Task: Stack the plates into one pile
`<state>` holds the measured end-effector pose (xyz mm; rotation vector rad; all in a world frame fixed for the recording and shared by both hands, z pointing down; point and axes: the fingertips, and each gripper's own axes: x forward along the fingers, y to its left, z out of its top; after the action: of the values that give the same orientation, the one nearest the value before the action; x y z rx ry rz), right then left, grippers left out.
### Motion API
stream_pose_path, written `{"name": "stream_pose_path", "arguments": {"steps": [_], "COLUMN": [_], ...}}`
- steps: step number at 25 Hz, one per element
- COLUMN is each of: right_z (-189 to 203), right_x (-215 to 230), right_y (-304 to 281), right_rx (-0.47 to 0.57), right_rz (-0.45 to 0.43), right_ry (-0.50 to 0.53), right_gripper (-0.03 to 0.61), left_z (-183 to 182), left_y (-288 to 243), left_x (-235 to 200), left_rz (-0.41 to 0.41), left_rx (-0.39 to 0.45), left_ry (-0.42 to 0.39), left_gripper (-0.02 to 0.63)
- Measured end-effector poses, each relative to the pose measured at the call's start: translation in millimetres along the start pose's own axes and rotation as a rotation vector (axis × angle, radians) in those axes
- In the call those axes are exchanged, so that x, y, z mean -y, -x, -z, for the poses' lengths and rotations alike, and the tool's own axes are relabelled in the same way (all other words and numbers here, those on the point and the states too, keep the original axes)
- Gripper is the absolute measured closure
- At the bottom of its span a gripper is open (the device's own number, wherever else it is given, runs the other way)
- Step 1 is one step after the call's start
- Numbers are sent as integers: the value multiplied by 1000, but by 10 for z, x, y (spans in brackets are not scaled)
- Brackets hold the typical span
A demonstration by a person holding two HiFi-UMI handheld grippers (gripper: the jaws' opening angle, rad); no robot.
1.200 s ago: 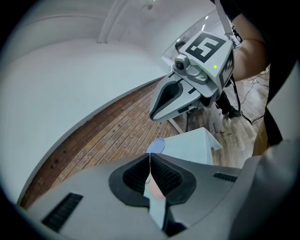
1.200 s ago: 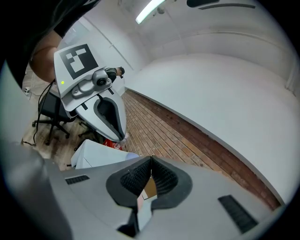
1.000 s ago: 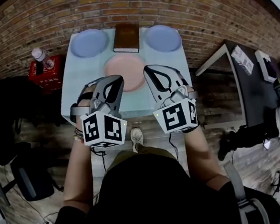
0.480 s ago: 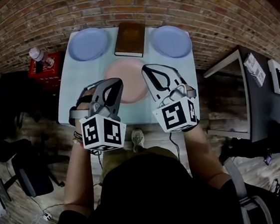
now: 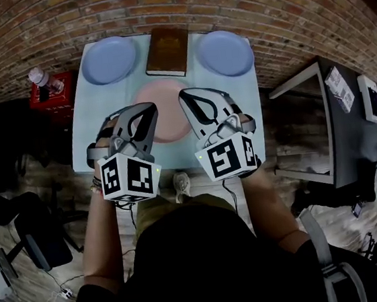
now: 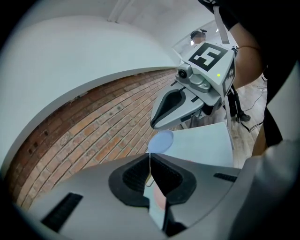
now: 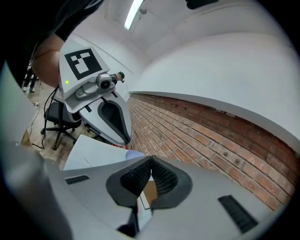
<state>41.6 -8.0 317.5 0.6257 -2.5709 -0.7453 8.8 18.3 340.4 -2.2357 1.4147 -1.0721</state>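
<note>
Red box (image 5: 60, 94) with a bottle (image 5: 37, 77) on top sits off the table (image 5: 102, 102), well left of the left gripper (image 5: 148, 108). The left blue plate (image 5: 108, 60) is on the table's far left corner, ahead of the left gripper and apart from it. Left gripper: jaws closed tip to tip, nothing between them, held over the near half of the table. The pink plate (image 5: 163, 106) lies flat between the two grippers, with its sides partly hidden behind both. A brown book (image 5: 167, 51) lies beyond the pink plate, ahead of the gap between the grippers. Right gripper (image 5: 183, 95): jaws also pressed together and empty, just right of the left one. The right blue plate (image 5: 225, 52) is on the far right corner, ahead of the right gripper and not touched. A dark desk (image 5: 307, 120) stands well right of the right gripper.
</note>
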Motion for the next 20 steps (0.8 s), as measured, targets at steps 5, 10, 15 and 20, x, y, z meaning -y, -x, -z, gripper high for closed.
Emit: {"name": "stream_pose_path", "arguments": {"steps": [5, 10, 15, 20], "right_z": [89, 193, 372, 505], "right_x": [65, 63, 48, 69], "right_y": [31, 76, 161, 240], "right_rx": [-20, -38, -70, -91], "right_rz": [10, 11, 6, 6], "right_ry": [-12, -21, -17, -20], "right_gripper": [545, 545, 545, 545], "left_z": [25, 271, 719, 1050], "left_y": [-143, -376, -631, -766], "left_x": [74, 478, 966, 1412], "left_rz": [35, 164, 239, 334], "left_rx": [1, -31, -146, -230], "left_ry": [25, 44, -10, -32], "left_gripper": [588, 471, 453, 448]}}
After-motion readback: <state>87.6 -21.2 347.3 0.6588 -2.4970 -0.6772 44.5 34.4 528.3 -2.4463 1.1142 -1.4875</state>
